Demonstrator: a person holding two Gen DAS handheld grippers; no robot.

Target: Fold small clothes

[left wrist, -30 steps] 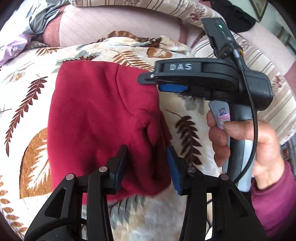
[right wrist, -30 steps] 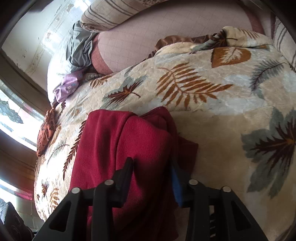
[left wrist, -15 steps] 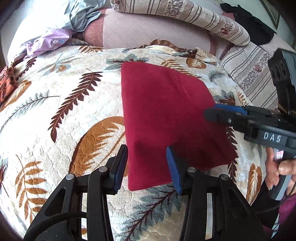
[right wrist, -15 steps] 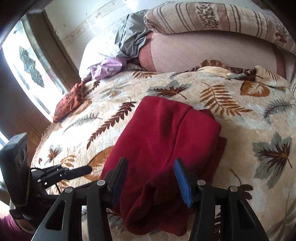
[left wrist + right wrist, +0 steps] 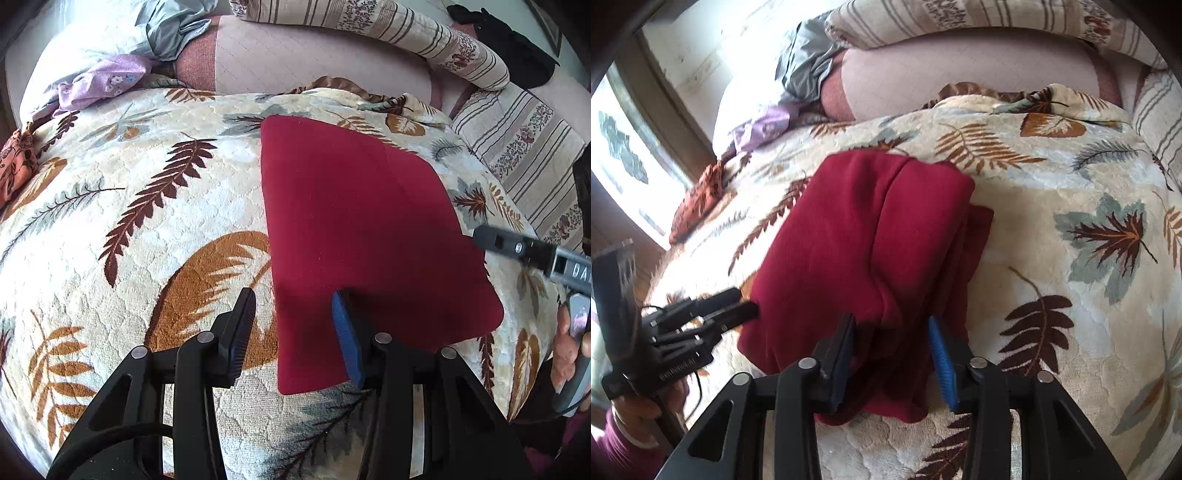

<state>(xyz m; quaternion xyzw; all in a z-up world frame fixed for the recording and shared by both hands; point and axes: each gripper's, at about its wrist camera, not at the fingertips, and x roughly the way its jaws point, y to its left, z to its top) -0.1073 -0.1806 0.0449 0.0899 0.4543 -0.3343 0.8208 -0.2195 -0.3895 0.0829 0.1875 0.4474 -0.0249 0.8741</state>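
A dark red garment lies folded flat on the leaf-patterned blanket; it also shows in the right wrist view, with stacked layers along its right edge. My left gripper is open and empty, raised over the garment's near left corner. My right gripper is open and empty above the garment's near edge. The right gripper also shows at the right edge of the left wrist view; the left gripper shows at the left of the right wrist view.
Striped pillows and a pink cushion line the back. A purple garment, a grey one and an orange patterned one lie at the blanket's left and far-left edge. A window stands left.
Both grippers have let go of the red garment, opened and pulled back from it. The garment now lies flat and folded on the blanket.
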